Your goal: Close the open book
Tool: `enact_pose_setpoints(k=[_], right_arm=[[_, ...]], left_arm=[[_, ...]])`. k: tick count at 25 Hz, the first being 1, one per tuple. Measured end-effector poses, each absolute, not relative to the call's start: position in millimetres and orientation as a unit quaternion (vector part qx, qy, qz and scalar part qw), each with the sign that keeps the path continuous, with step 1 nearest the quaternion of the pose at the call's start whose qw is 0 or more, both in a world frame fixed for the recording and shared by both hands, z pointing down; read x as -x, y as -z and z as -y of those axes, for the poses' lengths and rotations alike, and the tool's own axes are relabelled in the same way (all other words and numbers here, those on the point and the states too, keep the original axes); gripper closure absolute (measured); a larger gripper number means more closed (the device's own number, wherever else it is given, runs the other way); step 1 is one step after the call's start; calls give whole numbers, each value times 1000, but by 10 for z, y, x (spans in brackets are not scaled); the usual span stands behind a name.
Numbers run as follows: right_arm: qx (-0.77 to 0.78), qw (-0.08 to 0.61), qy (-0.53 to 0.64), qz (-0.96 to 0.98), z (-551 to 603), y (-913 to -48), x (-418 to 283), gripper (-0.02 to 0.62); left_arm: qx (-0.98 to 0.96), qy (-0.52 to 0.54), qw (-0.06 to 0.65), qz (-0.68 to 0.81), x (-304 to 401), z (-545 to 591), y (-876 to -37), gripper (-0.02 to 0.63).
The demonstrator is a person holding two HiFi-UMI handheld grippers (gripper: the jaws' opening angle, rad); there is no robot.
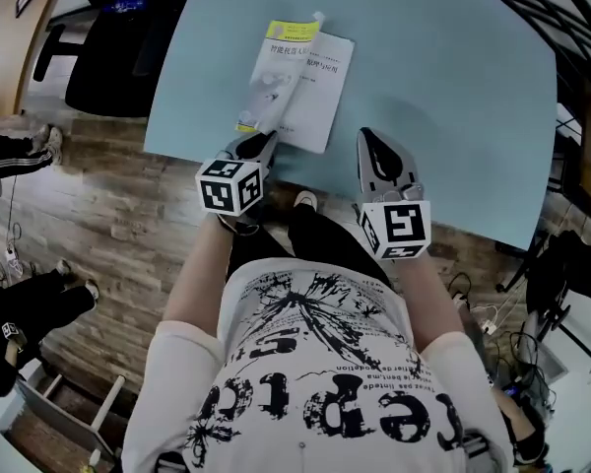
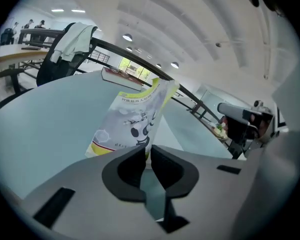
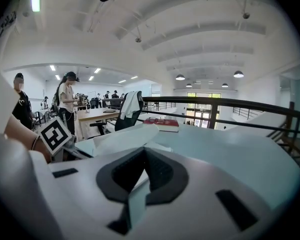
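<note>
On the pale blue table (image 1: 453, 87) a red book (image 3: 161, 124) lies at the far edge; a black chair (image 1: 113, 62) stands beside.

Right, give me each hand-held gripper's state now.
Left hand-held gripper: closed on the book's cover.
Right hand-held gripper: closed, nothing between its jaws.

A book (image 1: 297, 85) lies on the light blue table (image 1: 453, 87), its yellow-and-white cover partly over the white printed page to its right; the left gripper (image 1: 260, 144) has its tip at the book's near left corner; the right gripper (image 1: 368, 136) is just right of it, clear of the book; wooden floor (image 1: 118, 205) spreads left; a dark chair (image 1: 108, 57) stands far left.
</note>
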State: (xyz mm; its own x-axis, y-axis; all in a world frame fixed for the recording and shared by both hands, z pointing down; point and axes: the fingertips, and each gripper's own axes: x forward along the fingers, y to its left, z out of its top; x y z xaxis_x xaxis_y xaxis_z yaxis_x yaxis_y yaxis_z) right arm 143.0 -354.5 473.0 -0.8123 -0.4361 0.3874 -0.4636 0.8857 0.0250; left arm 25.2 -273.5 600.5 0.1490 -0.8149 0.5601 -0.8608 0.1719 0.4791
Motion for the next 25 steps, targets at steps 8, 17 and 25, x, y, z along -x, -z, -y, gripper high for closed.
enact_pose_setpoints(k=[8, 17, 25], right_arm=[[-261, 188, -74, 944, 3680, -4852, -1539, 588], [-265, 181, -85, 943, 3751, -4752, -1352, 588], [-274, 172, -84, 943, 3607, -4509, -1208, 588]], left_arm=[[-668, -90, 395, 624, -437, 2770, -6056, 483], [-702, -113, 405, 575, -554, 2792, -5954, 362], [-687, -65, 319, 650, -133, 2820, -5294, 548]])
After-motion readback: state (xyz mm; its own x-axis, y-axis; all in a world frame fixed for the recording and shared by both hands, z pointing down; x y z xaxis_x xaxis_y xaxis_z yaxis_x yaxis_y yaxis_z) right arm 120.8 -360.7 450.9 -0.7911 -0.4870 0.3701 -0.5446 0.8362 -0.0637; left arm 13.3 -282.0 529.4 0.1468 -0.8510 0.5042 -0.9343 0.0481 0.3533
